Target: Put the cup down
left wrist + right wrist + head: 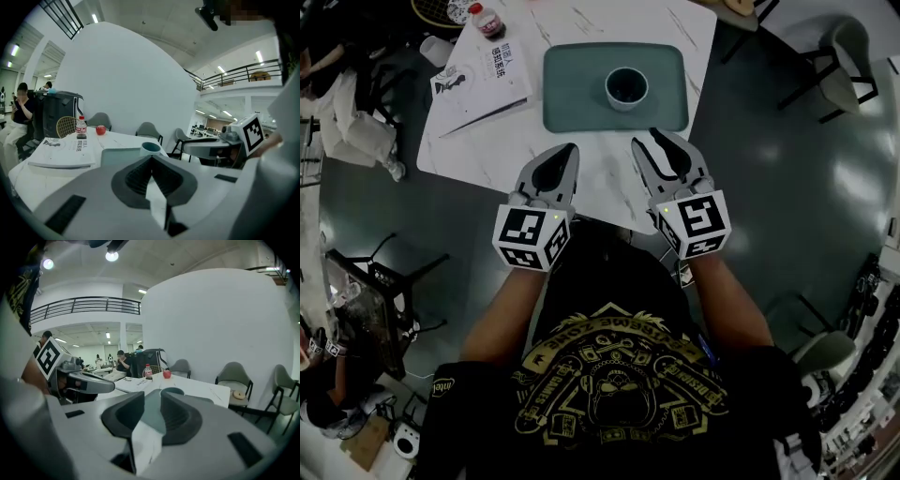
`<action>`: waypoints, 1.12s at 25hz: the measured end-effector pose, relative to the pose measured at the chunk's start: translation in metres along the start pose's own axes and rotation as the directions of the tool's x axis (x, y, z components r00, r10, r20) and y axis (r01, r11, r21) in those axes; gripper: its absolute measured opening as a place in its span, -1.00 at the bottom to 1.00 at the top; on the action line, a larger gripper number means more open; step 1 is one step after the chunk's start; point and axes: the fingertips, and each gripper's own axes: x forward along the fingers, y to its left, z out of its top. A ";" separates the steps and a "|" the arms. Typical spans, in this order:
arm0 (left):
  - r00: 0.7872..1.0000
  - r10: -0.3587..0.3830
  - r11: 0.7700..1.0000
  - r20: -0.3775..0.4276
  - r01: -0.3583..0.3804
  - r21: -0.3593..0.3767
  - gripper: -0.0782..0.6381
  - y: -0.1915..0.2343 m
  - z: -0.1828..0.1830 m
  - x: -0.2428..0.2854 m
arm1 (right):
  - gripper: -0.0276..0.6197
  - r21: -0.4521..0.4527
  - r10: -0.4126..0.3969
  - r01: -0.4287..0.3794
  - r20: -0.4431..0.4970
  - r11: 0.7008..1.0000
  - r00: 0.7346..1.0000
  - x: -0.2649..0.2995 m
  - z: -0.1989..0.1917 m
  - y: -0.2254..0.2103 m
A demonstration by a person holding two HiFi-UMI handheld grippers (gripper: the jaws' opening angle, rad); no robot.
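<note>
Left gripper (572,150) jaws together, right gripper (645,140) slightly apart, empty; cup (626,88) stands upright on tray (572,94)

head: high, looks down on table (607,180) | gripper views: low by its near edge, look across | shared: tray (567,114), cup (626,88)

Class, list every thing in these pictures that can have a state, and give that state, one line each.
Cup: upright, held by nothing.
Tray: lying flat, cup standing on it.
Bottle: upright, cap on.
Book: closed, lying flat.
Left gripper: jaws shut, empty.
Right gripper: jaws apart, nothing between them.
</note>
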 end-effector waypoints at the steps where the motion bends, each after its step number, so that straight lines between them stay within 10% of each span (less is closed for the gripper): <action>1: 1.000 0.006 1.000 0.000 -0.006 0.002 -0.75 -0.008 -0.004 -0.009 | -0.63 -0.010 0.009 -0.009 0.003 1.000 1.000 -0.010 0.000 0.006; 13: 0.980 0.190 0.982 0.064 -0.191 0.009 -0.75 -0.051 -0.013 -0.111 | -0.89 -0.023 0.104 -0.106 -0.064 0.994 0.993 -0.118 -0.021 0.061; 28: 0.996 0.052 0.997 0.071 -0.055 0.045 -0.75 -0.090 -0.021 -0.132 | -0.90 -0.039 0.022 -0.023 -0.024 0.999 0.999 -0.154 -0.014 0.104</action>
